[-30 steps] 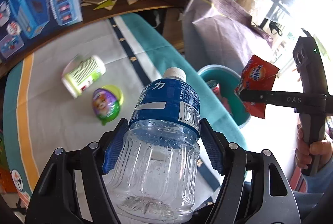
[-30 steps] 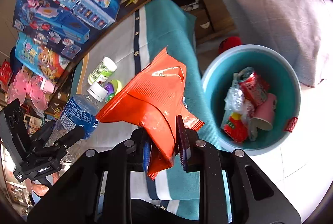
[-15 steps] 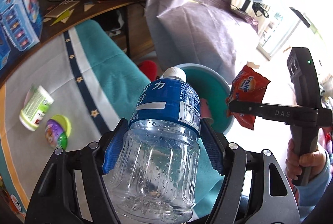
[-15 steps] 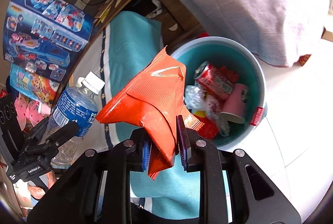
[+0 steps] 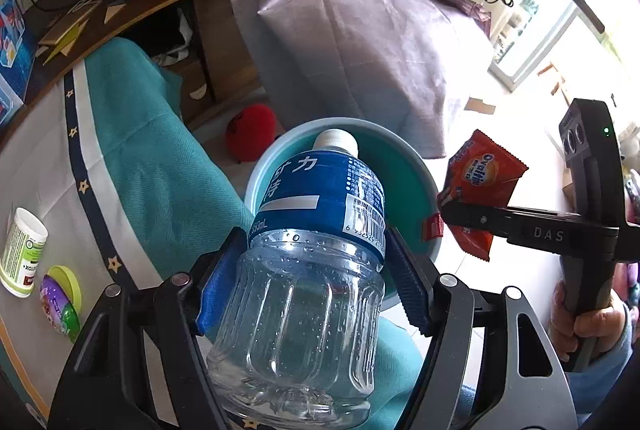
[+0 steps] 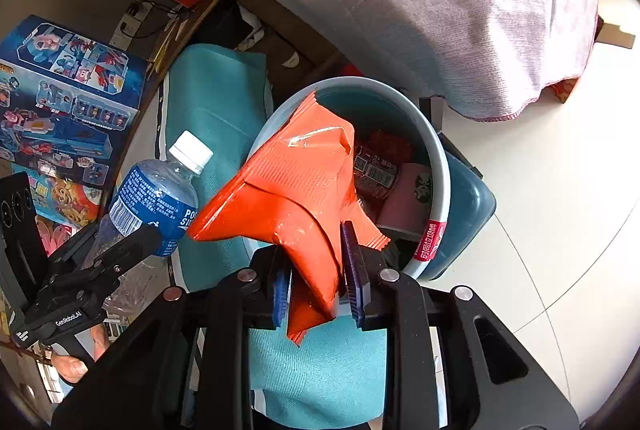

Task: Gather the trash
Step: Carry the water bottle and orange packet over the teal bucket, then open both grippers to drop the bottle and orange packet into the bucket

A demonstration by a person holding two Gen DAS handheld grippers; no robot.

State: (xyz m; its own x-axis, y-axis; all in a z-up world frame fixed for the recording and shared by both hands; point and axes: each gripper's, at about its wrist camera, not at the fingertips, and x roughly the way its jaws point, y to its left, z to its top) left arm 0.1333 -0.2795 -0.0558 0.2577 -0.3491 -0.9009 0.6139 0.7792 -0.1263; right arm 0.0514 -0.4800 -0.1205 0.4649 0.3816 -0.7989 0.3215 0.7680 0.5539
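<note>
A clear plastic bottle (image 5: 320, 190) with a blue label and white cap stands between the blue pads of my left gripper (image 5: 314, 266), which is shut on its body. Its cap sits over the near rim of the teal trash bin (image 5: 400, 146) on the floor. My right gripper (image 6: 318, 278) is shut on a crumpled orange snack wrapper (image 6: 296, 190), which hangs over the bin's rim (image 6: 440, 166). In the left wrist view the wrapper (image 5: 480, 170) is just right of the bin. In the right wrist view the bottle (image 6: 156, 198) is left of the wrapper.
The bin holds a red can (image 6: 376, 170) and a pink cup (image 6: 404, 198). A small green-and-white bottle (image 5: 20, 254) and a purple-green toy egg (image 5: 60, 302) lie on the teal-and-white tablecloth (image 5: 140, 170). A grey-purple cloth-covered bulk (image 5: 352, 30) stands behind the bin, a red object (image 5: 250, 132) beside it.
Both grippers have swung from above the table toward the bin, which now sits closer and larger beneath them. The bottle and the wrapper stay gripped as before.
</note>
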